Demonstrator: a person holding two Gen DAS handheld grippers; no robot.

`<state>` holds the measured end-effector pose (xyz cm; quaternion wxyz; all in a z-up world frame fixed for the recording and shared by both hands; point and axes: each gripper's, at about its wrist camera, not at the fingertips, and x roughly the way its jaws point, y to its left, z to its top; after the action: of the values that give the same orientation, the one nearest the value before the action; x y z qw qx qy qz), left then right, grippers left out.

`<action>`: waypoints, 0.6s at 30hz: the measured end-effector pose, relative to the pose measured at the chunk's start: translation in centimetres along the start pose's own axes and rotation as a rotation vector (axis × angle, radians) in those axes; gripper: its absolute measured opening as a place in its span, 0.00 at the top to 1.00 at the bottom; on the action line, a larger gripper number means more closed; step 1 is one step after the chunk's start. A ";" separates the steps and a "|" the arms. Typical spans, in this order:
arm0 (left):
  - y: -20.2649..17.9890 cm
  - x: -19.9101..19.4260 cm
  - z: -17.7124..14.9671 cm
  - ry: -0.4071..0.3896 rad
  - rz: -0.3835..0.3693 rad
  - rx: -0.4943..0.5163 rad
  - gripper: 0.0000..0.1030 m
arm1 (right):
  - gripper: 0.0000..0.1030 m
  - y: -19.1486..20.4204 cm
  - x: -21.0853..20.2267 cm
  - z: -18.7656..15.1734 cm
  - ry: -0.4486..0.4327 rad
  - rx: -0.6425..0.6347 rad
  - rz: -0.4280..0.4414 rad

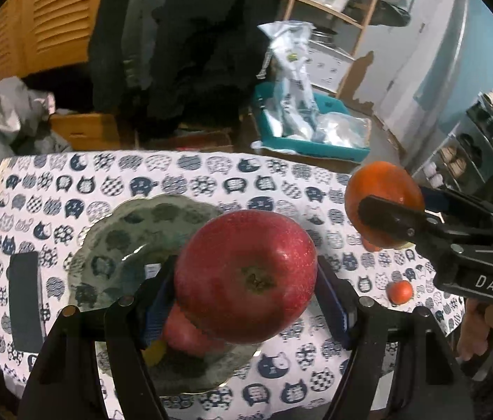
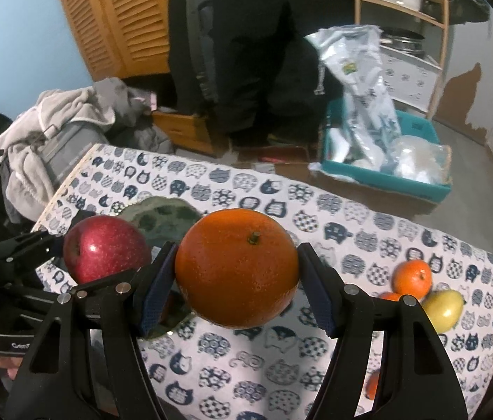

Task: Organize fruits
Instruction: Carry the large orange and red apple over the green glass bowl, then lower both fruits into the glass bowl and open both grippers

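Note:
My left gripper (image 1: pixel 246 290) is shut on a big red apple (image 1: pixel 246 276), held over the near part of a green glass plate (image 1: pixel 120 245). Under the apple, on the plate, lie a pinkish-red fruit (image 1: pixel 183 336) and a yellow one (image 1: pixel 155 351), mostly hidden. My right gripper (image 2: pixel 237 276) is shut on a large orange (image 2: pixel 237 267), above the cat-print tablecloth (image 2: pixel 351 231) just right of the plate (image 2: pixel 166 220). The right wrist view shows the apple (image 2: pixel 106 248) at left; the left wrist view shows the orange (image 1: pixel 384 203) at right.
On the cloth at right lie a small tangerine (image 2: pixel 412 278), a yellow lemon (image 2: pixel 444 309) and another small orange fruit (image 2: pixel 372 385). A dark flat rectangle (image 1: pixel 26 301) lies left of the plate. Beyond the table are a teal bin (image 2: pixel 417 175) with bags, clothes and a shelf.

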<state>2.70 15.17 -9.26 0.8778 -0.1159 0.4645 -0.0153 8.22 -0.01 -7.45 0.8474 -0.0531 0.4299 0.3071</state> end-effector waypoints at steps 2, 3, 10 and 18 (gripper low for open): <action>1.0 0.2 -0.2 0.004 0.012 -0.014 0.27 | 0.33 0.8 0.8 0.3 0.009 -0.010 0.010; 1.5 0.2 -0.3 0.007 0.018 -0.023 0.27 | 0.33 1.1 1.2 0.3 0.014 -0.015 0.015; 4.2 0.7 -0.8 0.027 0.049 -0.060 0.27 | 0.33 2.9 4.0 0.6 0.058 -0.015 0.056; 6.9 2.3 -1.4 0.062 0.079 -0.095 0.27 | 0.33 4.1 6.8 0.7 0.103 -0.010 0.080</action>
<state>2.33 21.29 -13.34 0.8565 -0.1382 0.4959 0.0379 9.38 6.70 -11.45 0.8109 -0.0560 0.4731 0.3398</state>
